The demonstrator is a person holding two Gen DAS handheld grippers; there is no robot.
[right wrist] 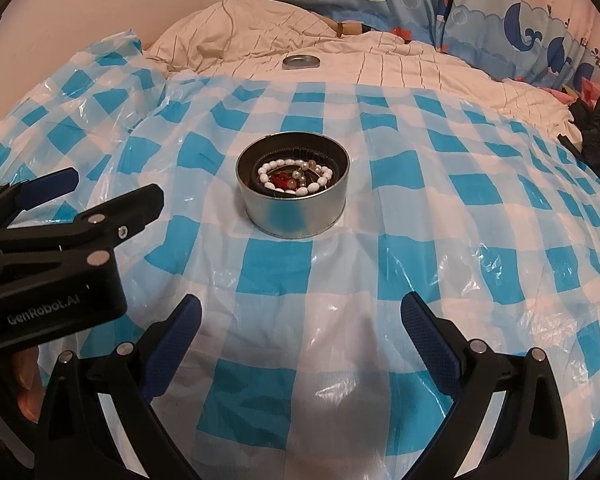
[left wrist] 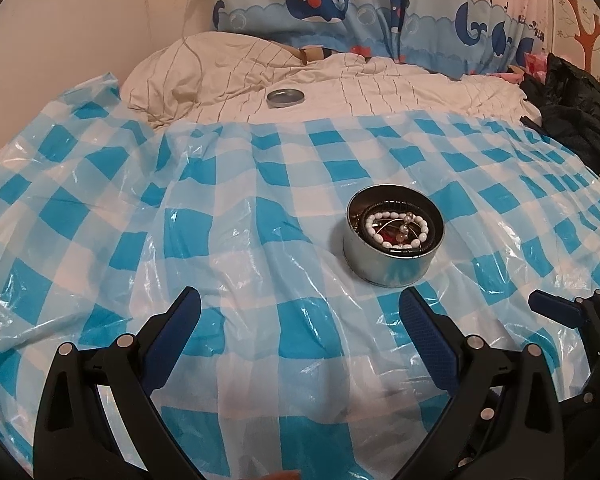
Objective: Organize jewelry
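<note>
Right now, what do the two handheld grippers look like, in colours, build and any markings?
Both are matte black plastic frames with silver rivets at the pivots. The left gripper and right gripper each carry two fingers lined with dark blue textured pads. Seen from the right wrist, the left gripper's body bears pale "GenRobot.AI" lettering. No cables show.

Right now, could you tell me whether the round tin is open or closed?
Open: the tin shows bracelets inside, and its lid lies apart on the bedding.
</note>
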